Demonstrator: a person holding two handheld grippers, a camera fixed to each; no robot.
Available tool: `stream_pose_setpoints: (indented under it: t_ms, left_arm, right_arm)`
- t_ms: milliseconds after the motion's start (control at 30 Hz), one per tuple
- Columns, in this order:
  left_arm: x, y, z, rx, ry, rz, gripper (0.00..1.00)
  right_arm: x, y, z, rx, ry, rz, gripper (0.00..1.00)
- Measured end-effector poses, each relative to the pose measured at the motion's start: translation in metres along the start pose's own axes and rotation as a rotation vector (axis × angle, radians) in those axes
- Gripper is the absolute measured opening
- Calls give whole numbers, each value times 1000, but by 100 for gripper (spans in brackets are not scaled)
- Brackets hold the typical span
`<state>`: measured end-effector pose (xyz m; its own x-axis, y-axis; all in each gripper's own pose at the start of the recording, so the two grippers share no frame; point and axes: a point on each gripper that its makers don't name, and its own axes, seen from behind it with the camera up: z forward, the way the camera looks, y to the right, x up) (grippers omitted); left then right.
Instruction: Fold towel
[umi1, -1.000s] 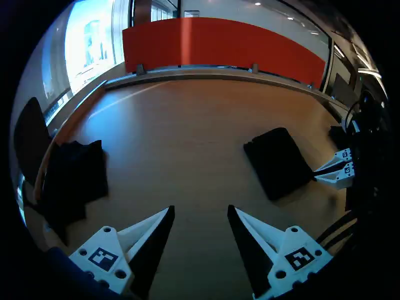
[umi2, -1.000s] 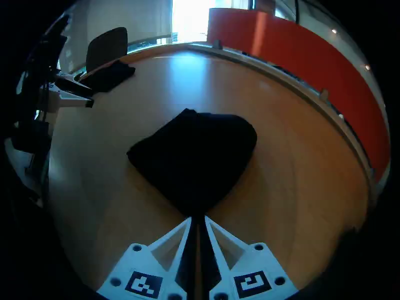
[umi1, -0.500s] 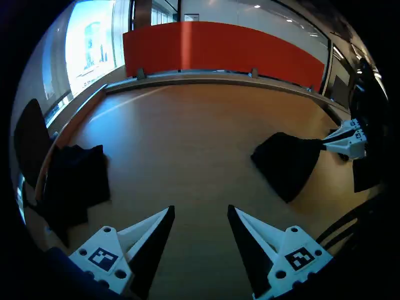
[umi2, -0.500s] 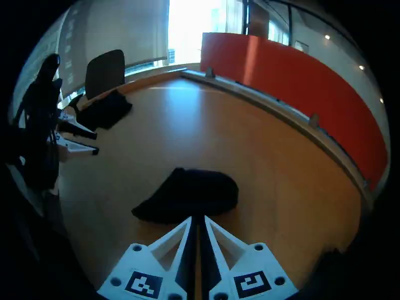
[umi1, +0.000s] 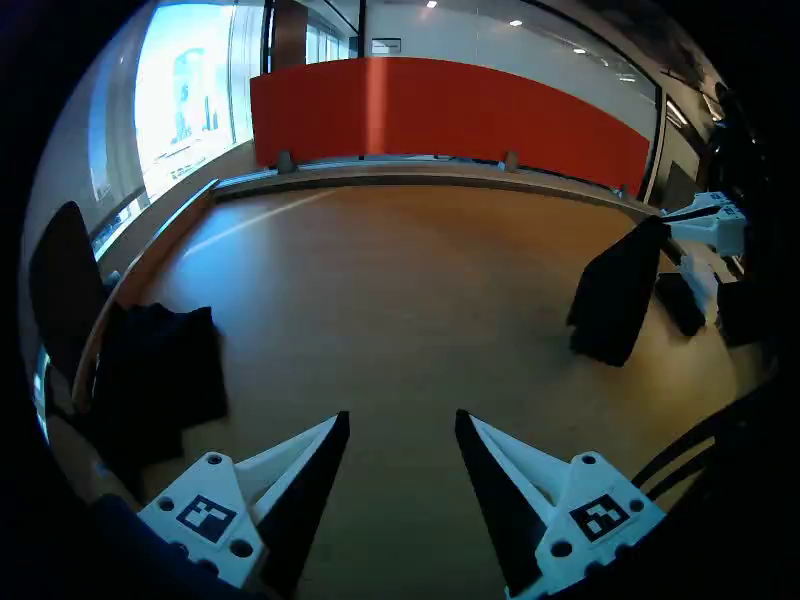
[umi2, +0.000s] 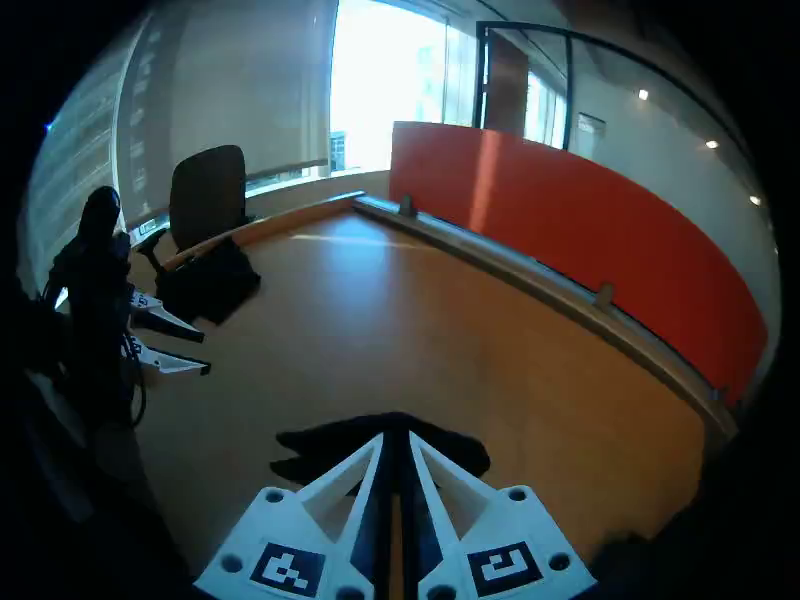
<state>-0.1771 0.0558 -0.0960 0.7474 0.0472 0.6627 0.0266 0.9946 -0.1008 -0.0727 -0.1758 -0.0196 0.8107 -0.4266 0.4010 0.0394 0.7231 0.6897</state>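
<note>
A black towel (umi1: 612, 295) hangs in a drooping fold at the right of the left gripper view, pinched at its top corner by my right gripper (umi1: 668, 226). Its lower end reaches down to the wooden table (umi1: 400, 270). In the right gripper view the right gripper (umi2: 395, 442) is shut, with the towel (umi2: 455, 457) spreading dark below and beside its fingertips. My left gripper (umi1: 400, 420) is open low over bare table, well apart from the towel. It also appears at the left of the right gripper view as the left gripper (umi2: 190, 352), held by a dark-sleeved hand.
A heap of dark cloth (umi1: 160, 365) lies at the table's left edge, next to a dark chair (umi1: 55, 285). An orange partition (umi1: 450, 105) runs along the table's far rim. Dark items (umi1: 685, 300) sit beyond the hanging towel.
The right gripper has risen with the towel, lifting it from flat on the table to hanging nearly upright. The left gripper has stayed open and barely moved.
</note>
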Motion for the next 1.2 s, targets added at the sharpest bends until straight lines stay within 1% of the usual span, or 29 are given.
stream_pose_setpoints:
  t_ms: [133, 300, 667, 967, 1200]
  left_arm:
    - [3, 2, -1, -4, 4, 2, 78]
    - [6, 4, -1, -10, 7, 5, 78]
    - [8, 13, 2, -19, 3, 22, 78]
    - [13, 19, 4, -19, -1, 32, 78]
    - [15, 22, 7, -16, -10, 29, 78]
  right_arm:
    - [4, 14, -11, -23, 7, 12, 5]
    - [4, 38, -26, -58, 13, 34, 5]
    - [3, 102, -58, -136, 24, 88, 5]
    - [-21, 161, -81, -196, -16, 113, 5]
    - [-37, 200, -98, -231, -38, 142, 5]
